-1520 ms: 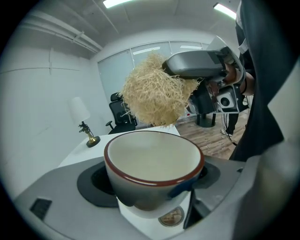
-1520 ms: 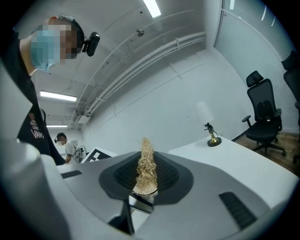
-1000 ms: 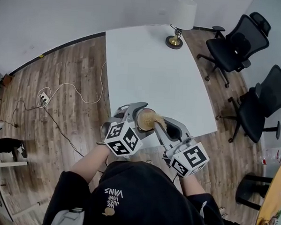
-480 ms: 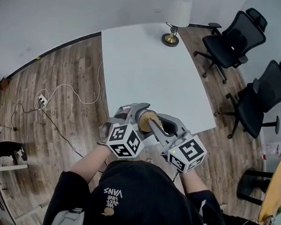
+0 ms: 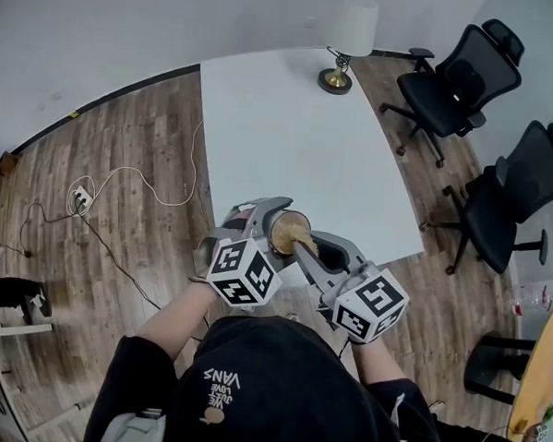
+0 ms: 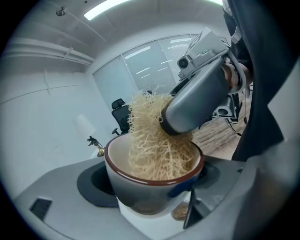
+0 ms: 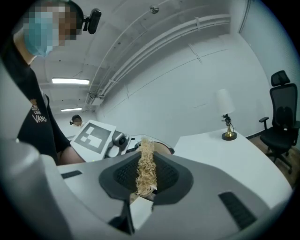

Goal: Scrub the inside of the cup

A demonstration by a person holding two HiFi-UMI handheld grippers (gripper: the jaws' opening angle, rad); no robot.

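The left claw [image 5: 276,227] is clamped on the cup [image 6: 150,187], which is white inside with a brown rim, and holds it in the air over the near edge of the desk [image 5: 290,133]. The right claw [image 7: 146,177] is closed tight on a pale fibre scrubber [image 6: 154,143]. The lower part of the scrubber sits inside the cup and touches its inner wall. At the far edge of the white desk stands a lamp [image 5: 346,39]. Two black chairs [image 5: 455,72] stand on the wood floor to the right.
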